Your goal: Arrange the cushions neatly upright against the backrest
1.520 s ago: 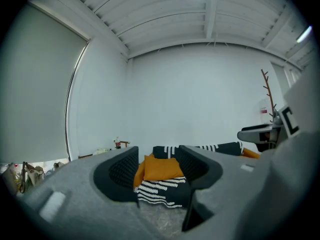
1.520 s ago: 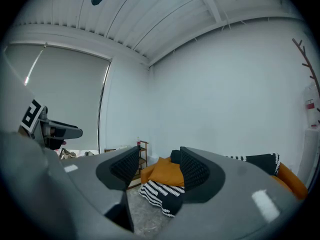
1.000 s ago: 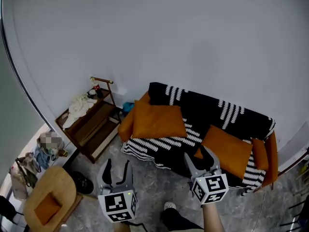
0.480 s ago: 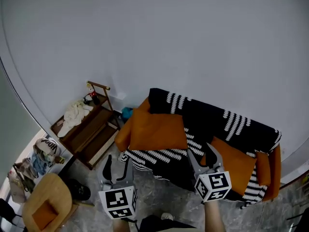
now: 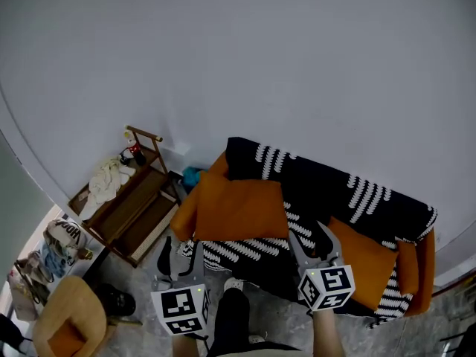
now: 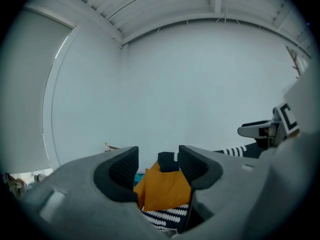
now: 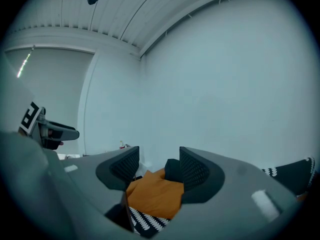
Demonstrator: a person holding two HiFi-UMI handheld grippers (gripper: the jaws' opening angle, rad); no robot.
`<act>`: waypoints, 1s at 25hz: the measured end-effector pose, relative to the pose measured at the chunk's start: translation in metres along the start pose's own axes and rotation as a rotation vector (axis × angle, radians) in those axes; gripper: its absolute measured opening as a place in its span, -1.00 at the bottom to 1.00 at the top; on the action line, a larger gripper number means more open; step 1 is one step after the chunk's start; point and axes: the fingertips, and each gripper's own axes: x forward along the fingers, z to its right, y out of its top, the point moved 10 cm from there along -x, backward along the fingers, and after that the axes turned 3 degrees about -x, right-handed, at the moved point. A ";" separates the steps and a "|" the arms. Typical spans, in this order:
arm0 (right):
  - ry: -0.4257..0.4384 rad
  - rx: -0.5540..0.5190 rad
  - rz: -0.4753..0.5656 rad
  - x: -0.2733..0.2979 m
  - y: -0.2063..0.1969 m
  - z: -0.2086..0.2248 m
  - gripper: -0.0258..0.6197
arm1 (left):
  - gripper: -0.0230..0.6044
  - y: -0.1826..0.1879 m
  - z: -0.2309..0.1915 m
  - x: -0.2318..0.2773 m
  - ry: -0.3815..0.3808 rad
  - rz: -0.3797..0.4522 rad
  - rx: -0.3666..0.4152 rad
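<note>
Well, squarish orange cushion (smooth) on chevron-striped black throw.

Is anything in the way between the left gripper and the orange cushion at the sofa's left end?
Nothing visible. The left gripper, open and empty, points straight at the cushion lying on the striped blanket.

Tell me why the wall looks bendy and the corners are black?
Head view: the wide lens bows the wall edge into a curve at the left. Left gripper view: a fisheye circle, so the corners go black and the ceiling lines bend; the close fingers look a bit soft. Right gripper view: same black corners and curved ceiling lines.
</note>
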 end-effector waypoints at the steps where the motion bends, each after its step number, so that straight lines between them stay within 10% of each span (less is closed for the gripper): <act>1: -0.006 -0.001 0.002 0.009 0.000 0.003 -0.14 | -0.11 -0.001 -0.003 0.011 0.000 0.001 -0.005; 25: -0.159 -0.006 -0.097 0.317 0.005 0.053 -0.14 | -0.11 0.032 -0.099 0.355 -0.159 -0.087 0.002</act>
